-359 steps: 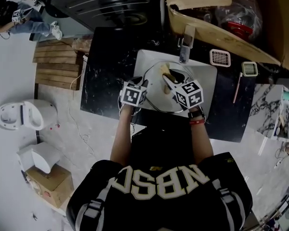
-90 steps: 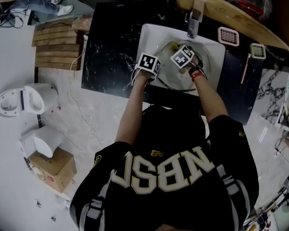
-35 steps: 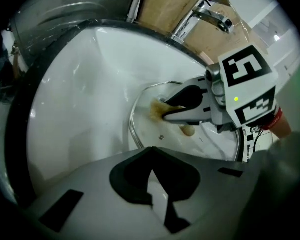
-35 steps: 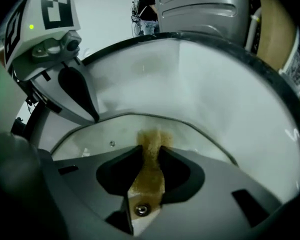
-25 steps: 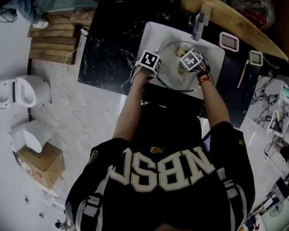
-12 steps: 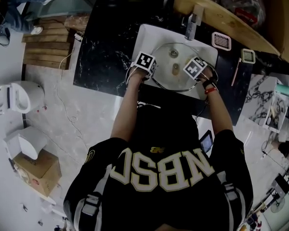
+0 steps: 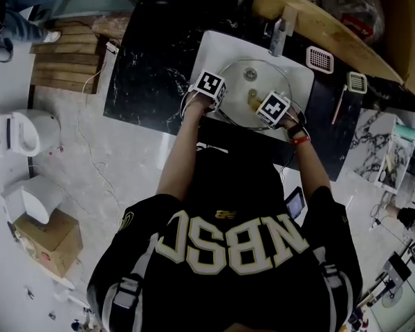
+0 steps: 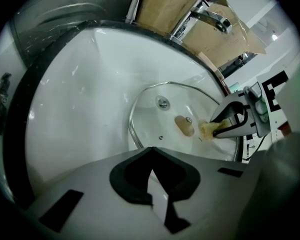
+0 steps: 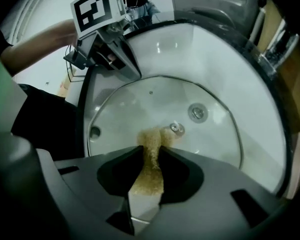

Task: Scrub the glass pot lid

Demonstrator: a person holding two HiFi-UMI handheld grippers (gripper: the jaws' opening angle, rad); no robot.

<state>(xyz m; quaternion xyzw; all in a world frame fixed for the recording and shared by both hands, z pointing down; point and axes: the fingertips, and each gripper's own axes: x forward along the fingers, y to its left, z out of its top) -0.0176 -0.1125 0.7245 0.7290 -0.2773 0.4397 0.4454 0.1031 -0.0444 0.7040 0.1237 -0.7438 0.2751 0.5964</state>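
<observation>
Lying in a white sink (image 7: pixel 209 47) set into a black marbled tabletop (image 7: pixel 145 68), the glass pot lid (image 7: pixel 238 81) sits below the faucet (image 7: pixel 278 33); pale floor (image 7: pixel 117 178) and a wooden pallet (image 7: pixel 66 68) spread to the left, and a cardboard box (image 7: pixel 318 19) stands behind. The left claw (image 8: pixel 150 171) has its jaws pinched together on the lid's near-left rim. The right claw (image 9: pixel 149 156) is clamped on a yellowish scrub sponge (image 9: pixel 150 176), whose tip touches the glass just beside the lid's centre knob (image 9: pixel 177 128).
</observation>
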